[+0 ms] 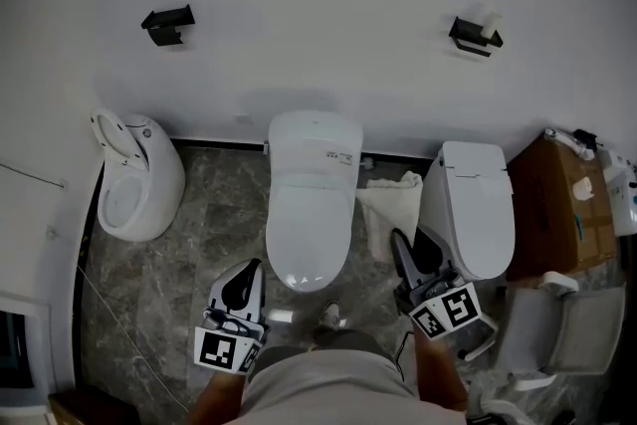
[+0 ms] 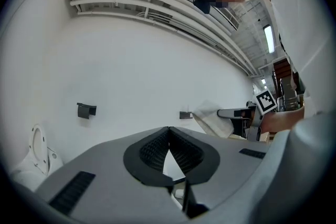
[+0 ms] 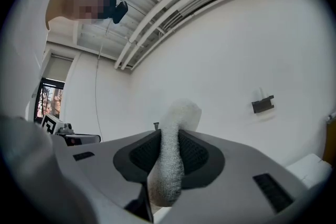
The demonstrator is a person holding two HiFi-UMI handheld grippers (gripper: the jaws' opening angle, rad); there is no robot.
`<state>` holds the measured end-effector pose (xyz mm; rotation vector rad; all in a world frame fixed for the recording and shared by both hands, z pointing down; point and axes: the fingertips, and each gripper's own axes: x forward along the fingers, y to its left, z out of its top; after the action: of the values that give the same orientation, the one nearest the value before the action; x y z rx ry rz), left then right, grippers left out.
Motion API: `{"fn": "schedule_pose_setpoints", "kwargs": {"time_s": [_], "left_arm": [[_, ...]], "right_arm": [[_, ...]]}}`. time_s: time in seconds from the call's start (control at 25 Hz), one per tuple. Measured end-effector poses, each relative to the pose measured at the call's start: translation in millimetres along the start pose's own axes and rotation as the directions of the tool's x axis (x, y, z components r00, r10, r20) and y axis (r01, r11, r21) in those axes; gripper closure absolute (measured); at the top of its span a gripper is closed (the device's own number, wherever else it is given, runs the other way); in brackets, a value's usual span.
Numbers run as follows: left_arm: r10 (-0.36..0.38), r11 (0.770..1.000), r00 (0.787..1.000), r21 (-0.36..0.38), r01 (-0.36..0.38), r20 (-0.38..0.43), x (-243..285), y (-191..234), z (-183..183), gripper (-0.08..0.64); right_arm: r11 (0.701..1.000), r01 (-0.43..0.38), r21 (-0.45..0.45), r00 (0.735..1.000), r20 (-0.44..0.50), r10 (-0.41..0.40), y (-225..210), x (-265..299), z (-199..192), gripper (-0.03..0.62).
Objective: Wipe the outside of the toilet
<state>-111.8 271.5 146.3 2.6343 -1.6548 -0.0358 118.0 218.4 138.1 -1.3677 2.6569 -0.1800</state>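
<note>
White ceramic bowl with a raised lid (image 1: pixel 139 179) stands at my far left on the grey marble floor (image 1: pixel 199 244), with a black wall bracket (image 1: pixel 167 22) above it. My left gripper (image 1: pixel 242 286) has its jaws pressed together at the tips with nothing between them, and it hangs low, just left of the white closed-lid toilet (image 1: pixel 311 204) straight ahead of me against the wall. To the right of that toilet, my right gripper (image 1: pixel 403 249) is clamped on a white terry cloth (image 1: pixel 393 204), whose loose end shows between the toilet and a second white closed toilet (image 1: pixel 478 209). A brown cardboard box (image 1: pixel 557 204) sits farthest right.
</note>
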Motion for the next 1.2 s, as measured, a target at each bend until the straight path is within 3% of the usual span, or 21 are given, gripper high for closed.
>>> {"fn": "schedule_pose_setpoints", "kwargs": {"time_s": [0.24,0.6,1.0,1.2], "left_arm": [[0.003,1.000,1.000,0.017,-0.003,-0.004,48.7,-4.1,3.9,0.543],[0.029,1.000,1.000,0.001,-0.029,0.001,87.4,29.9,0.2,0.542],[-0.061,0.998,0.998,-0.029,0.062,0.029,140.9,95.3,9.4,0.542],[-0.096,0.994,0.995,-0.048,0.097,0.028,155.9,138.2,0.9,0.543]], "right_arm": [[1.000,-0.009,0.024,1.000,-0.010,0.010,-44.9,24.1,-4.7,0.479],[0.999,-0.033,0.021,0.999,-0.039,0.034,-59.8,69.5,-11.7,0.478],[0.998,0.061,-0.019,0.997,-0.054,-0.062,-65.8,131.0,0.6,0.478],[0.991,0.132,-0.014,0.989,-0.065,-0.133,-68.8,164.8,-14.1,0.479]]}}
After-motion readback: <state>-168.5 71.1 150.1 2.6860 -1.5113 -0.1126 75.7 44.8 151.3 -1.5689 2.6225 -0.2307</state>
